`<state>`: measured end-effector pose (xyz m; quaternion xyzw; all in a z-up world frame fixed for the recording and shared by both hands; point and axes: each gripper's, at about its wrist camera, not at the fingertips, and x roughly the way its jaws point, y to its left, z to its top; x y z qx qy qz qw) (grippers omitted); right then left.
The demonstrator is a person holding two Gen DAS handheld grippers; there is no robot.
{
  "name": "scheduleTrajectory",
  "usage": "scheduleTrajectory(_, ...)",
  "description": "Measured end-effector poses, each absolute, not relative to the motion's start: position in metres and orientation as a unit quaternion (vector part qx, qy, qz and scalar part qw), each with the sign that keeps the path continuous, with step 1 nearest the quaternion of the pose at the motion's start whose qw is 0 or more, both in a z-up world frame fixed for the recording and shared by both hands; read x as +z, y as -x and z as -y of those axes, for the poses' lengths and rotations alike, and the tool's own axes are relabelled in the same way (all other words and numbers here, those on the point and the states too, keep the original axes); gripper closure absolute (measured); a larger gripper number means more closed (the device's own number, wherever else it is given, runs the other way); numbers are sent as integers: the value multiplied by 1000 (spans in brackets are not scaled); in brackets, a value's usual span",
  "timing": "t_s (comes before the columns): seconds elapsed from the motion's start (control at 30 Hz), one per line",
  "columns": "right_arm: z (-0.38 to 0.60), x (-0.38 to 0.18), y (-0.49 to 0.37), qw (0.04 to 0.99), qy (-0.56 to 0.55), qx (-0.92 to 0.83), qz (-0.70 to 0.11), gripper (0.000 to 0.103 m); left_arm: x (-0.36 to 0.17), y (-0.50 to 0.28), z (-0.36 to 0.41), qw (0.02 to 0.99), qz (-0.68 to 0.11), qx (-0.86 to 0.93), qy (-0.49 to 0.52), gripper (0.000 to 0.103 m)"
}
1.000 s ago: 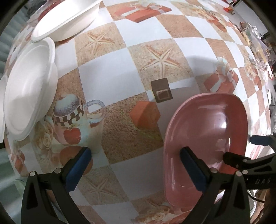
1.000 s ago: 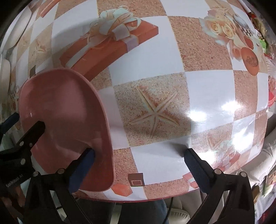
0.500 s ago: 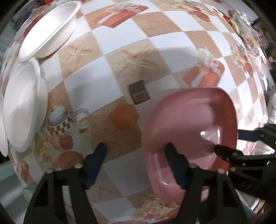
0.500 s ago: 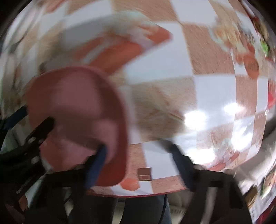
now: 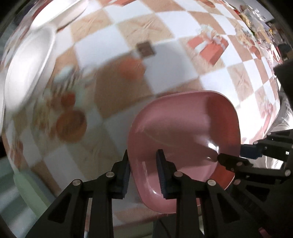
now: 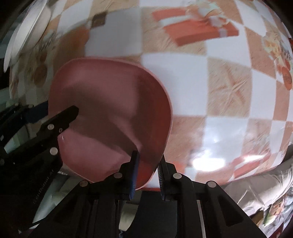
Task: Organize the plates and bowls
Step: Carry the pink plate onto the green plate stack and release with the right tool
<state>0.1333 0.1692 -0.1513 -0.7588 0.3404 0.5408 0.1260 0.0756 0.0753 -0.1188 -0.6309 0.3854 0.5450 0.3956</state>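
Note:
A pink squarish bowl (image 5: pixel 185 131) is held above the checkered tablecloth by both grippers. My left gripper (image 5: pixel 143 164) is shut on the bowl's near left rim. My right gripper (image 6: pixel 148 164) is shut on the bowl's (image 6: pixel 109 113) near right rim. The right gripper shows at the right in the left wrist view (image 5: pixel 230 155), and the left gripper shows at the left in the right wrist view (image 6: pixel 60 113). White plates (image 5: pixel 27 67) are stacked at the far left, with a white bowl (image 5: pixel 58 14) beyond them.
The tablecloth (image 5: pixel 113 60) has printed gift boxes, starfish and cups. The table's near edge (image 6: pixel 247 174) runs just below the bowl. The white plates also show at the top left of the right wrist view (image 6: pixel 23 34). Clutter (image 5: pixel 256 16) lies at the far right.
Both grippers closed on the pink bowl's rim, one on each side, and lifted it off the table. The views are blurred by motion.

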Motion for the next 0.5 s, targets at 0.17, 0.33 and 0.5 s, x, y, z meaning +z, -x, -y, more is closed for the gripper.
scheduleTrajectory(0.17,-172,-142,-115,113,762,551,-321,81,-116,-62,-40,379,-358,553,650,74)
scheduleTrajectory(0.33,-181,-118,-94,107,754,575,-300,81,-91,-49,-25,373,-337,580,641,74)
scheduleTrajectory(0.5,-171,-82,-74,100,743,597,-286,81,-63,-21,-7,375,-298,609,632,74)
